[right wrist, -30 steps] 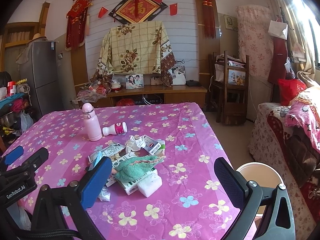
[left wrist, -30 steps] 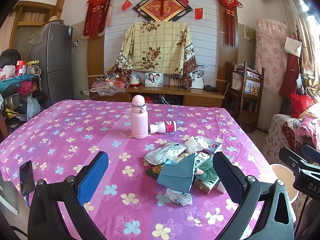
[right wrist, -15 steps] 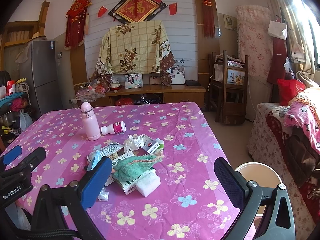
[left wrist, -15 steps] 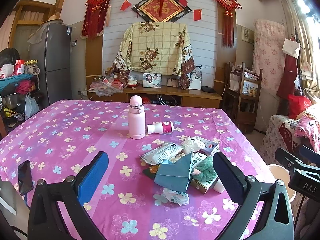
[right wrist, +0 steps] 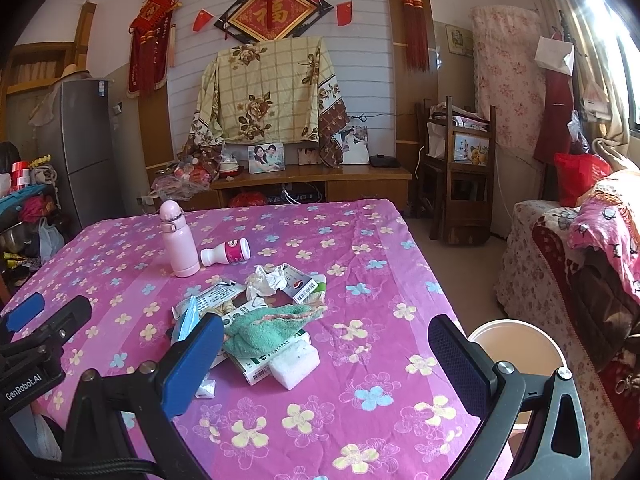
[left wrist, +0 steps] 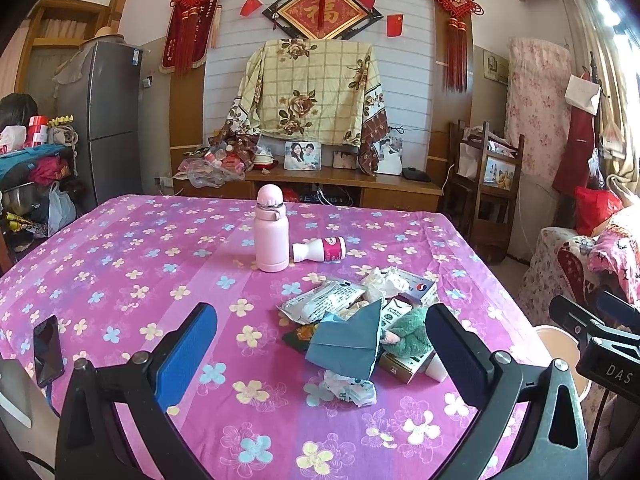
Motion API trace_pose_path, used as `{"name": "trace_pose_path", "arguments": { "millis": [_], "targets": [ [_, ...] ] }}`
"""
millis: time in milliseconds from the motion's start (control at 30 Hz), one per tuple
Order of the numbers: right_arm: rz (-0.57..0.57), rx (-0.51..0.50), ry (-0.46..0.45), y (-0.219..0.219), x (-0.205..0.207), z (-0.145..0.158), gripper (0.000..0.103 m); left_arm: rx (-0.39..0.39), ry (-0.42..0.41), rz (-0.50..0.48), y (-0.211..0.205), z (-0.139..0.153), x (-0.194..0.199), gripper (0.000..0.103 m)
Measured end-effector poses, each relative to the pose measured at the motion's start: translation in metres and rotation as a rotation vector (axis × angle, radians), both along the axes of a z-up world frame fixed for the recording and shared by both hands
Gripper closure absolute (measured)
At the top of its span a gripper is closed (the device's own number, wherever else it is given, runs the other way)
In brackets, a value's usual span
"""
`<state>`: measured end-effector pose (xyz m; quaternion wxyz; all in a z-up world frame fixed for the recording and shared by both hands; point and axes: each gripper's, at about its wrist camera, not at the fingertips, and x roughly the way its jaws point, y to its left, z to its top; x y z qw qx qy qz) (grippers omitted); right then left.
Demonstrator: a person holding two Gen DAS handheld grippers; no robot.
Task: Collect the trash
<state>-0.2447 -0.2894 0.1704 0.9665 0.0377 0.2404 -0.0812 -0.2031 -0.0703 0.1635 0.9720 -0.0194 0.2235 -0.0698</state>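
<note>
A pile of trash lies on the pink flowered table (left wrist: 120, 264): a blue folded paper (left wrist: 346, 344), a green cloth (right wrist: 264, 326), white wrappers (left wrist: 324, 302), small cartons (right wrist: 304, 282), crumpled tissue (right wrist: 266, 280) and a white foam block (right wrist: 294, 364). A small white bottle with a pink label (left wrist: 320, 249) lies on its side behind the pile. My left gripper (left wrist: 320, 356) is open above the near table edge, the pile between its fingers. My right gripper (right wrist: 326, 364) is open, just right of the pile. A cream trash bucket (right wrist: 516, 346) stands on the floor beside the table's right edge.
A pink flask (left wrist: 271, 234) stands upright behind the pile. A black phone (left wrist: 48, 350) lies at the table's left edge. A sofa with floral covers (right wrist: 580, 264) is on the right, a wooden cabinet (left wrist: 344, 190) behind the table, a fridge (left wrist: 108, 120) at left.
Both views have drifted slightly; the pile sits a little lower and closer to the grippers. Both grippers stay open and nothing on the table has moved.
</note>
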Motion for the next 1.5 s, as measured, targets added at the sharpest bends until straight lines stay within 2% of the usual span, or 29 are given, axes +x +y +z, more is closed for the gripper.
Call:
{"name": "trace_pose_path", "arguments": {
  "millis": [833, 1233, 1367, 1500],
  "targets": [
    [0.032, -0.009, 0.015, 0.006, 0.004, 0.000, 0.000, 0.000, 0.005, 0.000, 0.002, 0.000, 0.001, 0.000],
    [0.039, -0.022, 0.045, 0.009, 0.008, -0.007, 0.000, 0.010, 0.037, -0.015, 0.003, -0.008, 0.006, 0.000],
    [0.040, -0.020, 0.064, 0.005, 0.010, -0.013, 0.000, 0.030, 0.053, -0.054, 0.006, -0.011, 0.007, 0.000],
    [0.047, -0.023, 0.108, 0.000, 0.017, -0.026, 0.000, 0.097, 0.099, -0.094, 0.013, -0.025, 0.012, 0.000]
  ]
}}
